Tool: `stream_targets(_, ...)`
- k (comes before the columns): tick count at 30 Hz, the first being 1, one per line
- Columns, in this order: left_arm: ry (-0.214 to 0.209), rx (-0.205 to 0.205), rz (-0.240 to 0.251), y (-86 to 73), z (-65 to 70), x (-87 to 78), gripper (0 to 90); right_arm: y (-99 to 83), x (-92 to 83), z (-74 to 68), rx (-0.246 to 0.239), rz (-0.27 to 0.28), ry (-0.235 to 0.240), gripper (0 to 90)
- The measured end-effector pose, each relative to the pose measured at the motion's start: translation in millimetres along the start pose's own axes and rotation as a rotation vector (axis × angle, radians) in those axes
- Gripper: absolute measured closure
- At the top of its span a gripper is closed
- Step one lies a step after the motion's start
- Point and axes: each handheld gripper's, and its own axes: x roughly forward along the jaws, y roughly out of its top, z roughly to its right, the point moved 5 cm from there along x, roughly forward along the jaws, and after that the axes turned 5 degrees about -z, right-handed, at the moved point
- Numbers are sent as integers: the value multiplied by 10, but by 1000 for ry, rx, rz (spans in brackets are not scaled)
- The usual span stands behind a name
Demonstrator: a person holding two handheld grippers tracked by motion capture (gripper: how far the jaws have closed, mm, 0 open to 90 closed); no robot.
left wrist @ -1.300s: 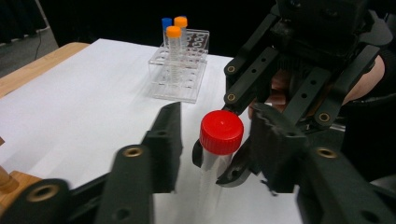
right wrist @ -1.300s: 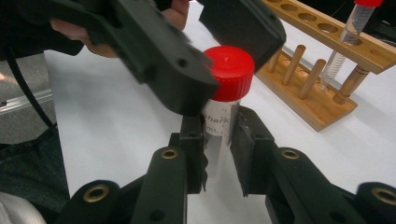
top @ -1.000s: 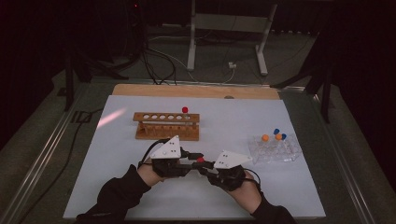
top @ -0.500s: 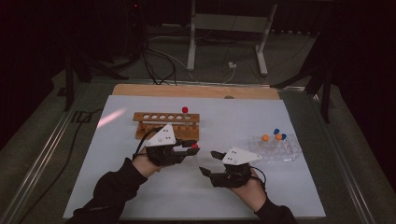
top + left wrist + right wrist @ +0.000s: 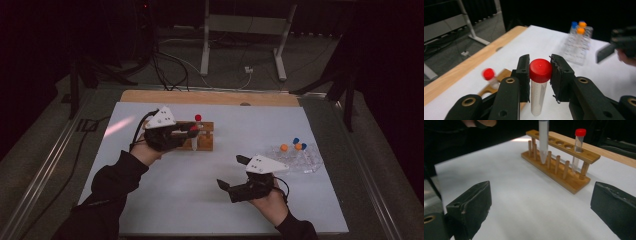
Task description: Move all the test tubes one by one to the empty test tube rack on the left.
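Nearest, the right gripper (image 5: pixel 234 176) hangs low over the white desk (image 5: pixel 175 185), its fingers (image 5: pixel 471 205) just spread apart and bare. Further on, the left gripper (image 5: pixel 539 72) pinches the red-capped tube (image 5: pixel 539 87) at its cap, upright above the wooden rack (image 5: pixel 559 167), which already holds one capped tube (image 5: pixel 578 147). The plastic tube looks light, stiff and slick, so the ribbed cap seems the surer hold. Farthest, a clear rack (image 5: pixel 300 157) carries orange- and blue-capped tubes, probably three.
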Motion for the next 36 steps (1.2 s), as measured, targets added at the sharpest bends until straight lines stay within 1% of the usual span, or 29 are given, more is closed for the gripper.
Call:
stream_targets(2, 20, -7, 4, 31, -81, -12, 716, 6, -15, 2, 13, 10, 11, 0)
stream_targets(3, 26, -17, 9, 49, -119, -14, 716, 7, -18, 1, 11, 9, 17, 0)
stream_targets(4, 38, -21, 15, 63, -153, -13, 717, 6, -20, -1, 5, 4, 12, 0)
stream_targets(5, 46, -26, 21, 76, -188, -10, 717, 8, -25, -1, 0, 10, 8, 0)
stream_targets(6, 53, -32, 23, 84, -222, -2, 717, 9, -26, -3, 1, 10, 14, 0)
stream_targets(8, 71, -44, 23, 93, -290, 21, 716, 10, -32, -5, -5, 16, 1, 0)
stream_targets(9, 76, -51, 23, 95, -322, 36, 717, 10, -33, -9, -7, 15, 6, 0)
stream_targets(10, 94, -55, 20, 94, -357, 55, 716, 10, -35, -7, -7, 18, 4, 0)
stream_targets(12, 102, -70, 21, 90, -420, 94, 717, 11, -40, 0, -4, 23, -1, 0)
stream_targets(13, 112, -77, 26, 90, -447, 113, 717, 11, -41, 3, -3, 25, -2, 0)
stream_targets(14, 114, -78, 27, 90, -470, 129, 717, 11, -43, 6, -4, 27, -5, 0)
stream_targets(15, 114, -88, 36, 91, -488, 144, 717, 9, -44, 9, -3, 26, -3, 0)
stream_targets(17, 128, -87, 33, 87, -528, 180, 716, 3, -42, 17, -2, 21, -3, 0)
stream_targets(19, 131, -94, 39, 81, -571, 214, 716, -3, -37, 20, -3, 17, -3, 0)
stream_targets(20, 145, -90, 39, 77, -593, 232, 717, -5, -35, 18, -5, 14, 0, 0)
stream_targets(22, 150, -102, 46, 64, -636, 260, 716, -9, -32, 11, -8, 11, 0, 0)
stream_targets(24, 168, -106, 43, 43, -681, 289, 716, -14, -31, 12, -6, 6, 4, 0)
stream_targets(25, 160, -122, 50, 30, -701, 300, 716, -14, -30, 15, -6, 7, 2, 0)
stream_targets(26, 165, -130, 54, 14, -720, 313, 716, -15, -28, 17, -6, 4, 5, 0)
stream_targets(28, 172, -135, 52, -25, -746, 345, 717, -17, -26, 18, -5, 4, 4, 0)
stream_targets(33, 160, -171, 57, -130, -757, 446, 716, -23, -22, 18, -3, 0, 10, 0)
stream_targets(36, 156, -165, 39, -176, -740, 500, 716, -27, -24, 26, -2, -3, 9, 0)
